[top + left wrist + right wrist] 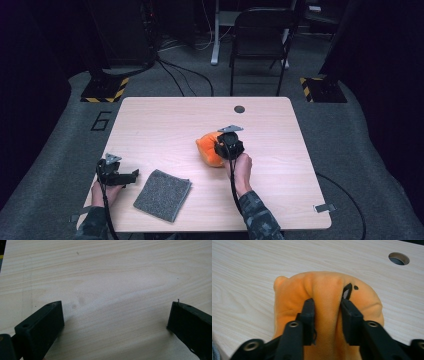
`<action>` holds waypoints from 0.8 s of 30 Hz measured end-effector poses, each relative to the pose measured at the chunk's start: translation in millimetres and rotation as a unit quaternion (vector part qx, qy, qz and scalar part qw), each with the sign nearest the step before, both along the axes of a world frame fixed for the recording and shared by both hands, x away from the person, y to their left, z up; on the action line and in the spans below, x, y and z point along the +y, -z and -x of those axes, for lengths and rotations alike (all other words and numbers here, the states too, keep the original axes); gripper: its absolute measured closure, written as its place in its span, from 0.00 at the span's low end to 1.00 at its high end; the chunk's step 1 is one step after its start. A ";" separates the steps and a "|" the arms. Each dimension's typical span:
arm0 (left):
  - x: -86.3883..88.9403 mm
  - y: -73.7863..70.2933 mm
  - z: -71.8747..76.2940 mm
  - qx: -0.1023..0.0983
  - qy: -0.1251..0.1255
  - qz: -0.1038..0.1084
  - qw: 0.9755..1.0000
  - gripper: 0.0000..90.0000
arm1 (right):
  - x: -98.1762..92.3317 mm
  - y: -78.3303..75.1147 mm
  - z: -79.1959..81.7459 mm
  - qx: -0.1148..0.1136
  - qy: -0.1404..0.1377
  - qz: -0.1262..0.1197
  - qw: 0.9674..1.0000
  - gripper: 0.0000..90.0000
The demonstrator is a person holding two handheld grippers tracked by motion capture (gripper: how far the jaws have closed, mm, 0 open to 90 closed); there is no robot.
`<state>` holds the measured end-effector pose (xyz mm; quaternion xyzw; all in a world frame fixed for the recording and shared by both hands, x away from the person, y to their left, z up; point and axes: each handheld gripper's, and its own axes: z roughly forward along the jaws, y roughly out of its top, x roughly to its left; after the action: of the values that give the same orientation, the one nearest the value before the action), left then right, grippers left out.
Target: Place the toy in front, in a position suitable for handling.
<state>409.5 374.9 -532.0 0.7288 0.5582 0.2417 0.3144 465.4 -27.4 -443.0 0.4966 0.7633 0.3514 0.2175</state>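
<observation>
My right fingers (308, 315) pinch a fold of the orange plush (324, 295), one on each side, with the soft fabric bulging up between them; they are only narrowly apart, filled by that fold. In the high view my right gripper (229, 145) sits over the plush (207, 150), which lies on the desk (165, 125) a little right of centre, nearer me than the round hole (239, 109) by the far edge. My right hand (241, 169) reaches in from below. My left fingers (45, 325) stand wide apart with bare wood between them and nothing held. My left gripper (117, 176) rests low at the desk's near left side, just beside a grey cloth (162, 194) that lies flat, well apart from the plush.
</observation>
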 end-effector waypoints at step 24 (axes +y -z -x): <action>0.6 -0.5 1.5 0.001 0.003 -0.003 1.000 0.00 | -113.1 -22.3 36.6 -0.028 -0.054 -0.022 0.998 0.05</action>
<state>408.0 375.5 -531.5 0.7317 0.5554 0.2417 0.3127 428.9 -140.4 -420.6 0.4497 0.7744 0.3932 0.2083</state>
